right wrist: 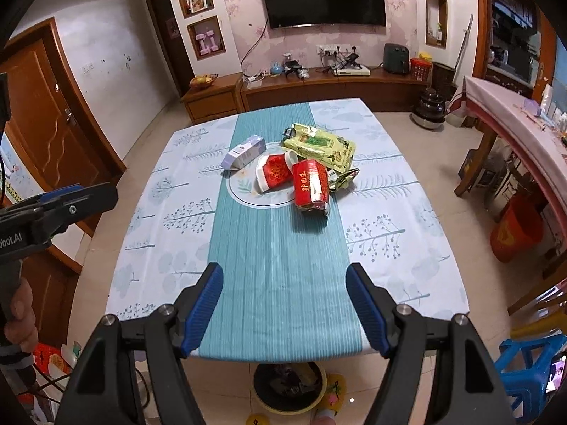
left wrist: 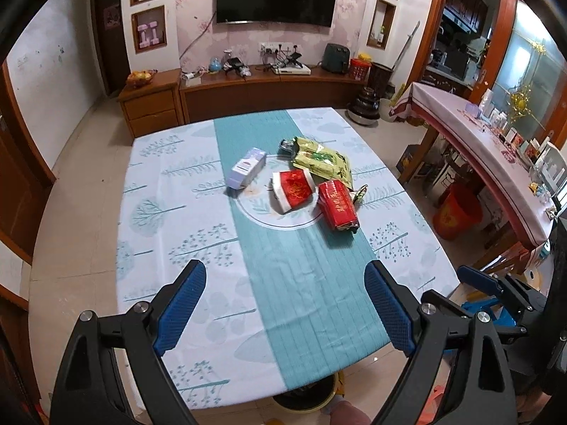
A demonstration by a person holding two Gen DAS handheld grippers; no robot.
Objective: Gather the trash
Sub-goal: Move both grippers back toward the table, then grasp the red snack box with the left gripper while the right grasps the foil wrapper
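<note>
Trash clustered near the middle of the table [right wrist: 407,248], on and beside the teal centre stripe: lilac carton [right wrist: 244,155] at left, red-and-white cup [right wrist: 274,175] lying on its side, red packet [right wrist: 311,184] touching it, yellow-green bag [right wrist: 320,145] behind. Small crumpled wrapper [right wrist: 345,177] beside the packet, possibly foil; too small to tell. Wide bare cloth between heap and near edge; clear margin on all sides. Left tongs [left wrist: 285,304] and right tongs [right wrist: 285,310] both spread wide, empty, hovering over the near edge, well apart from the heap. Blue stool [right wrist: 531,364] off the near right corner.
</note>
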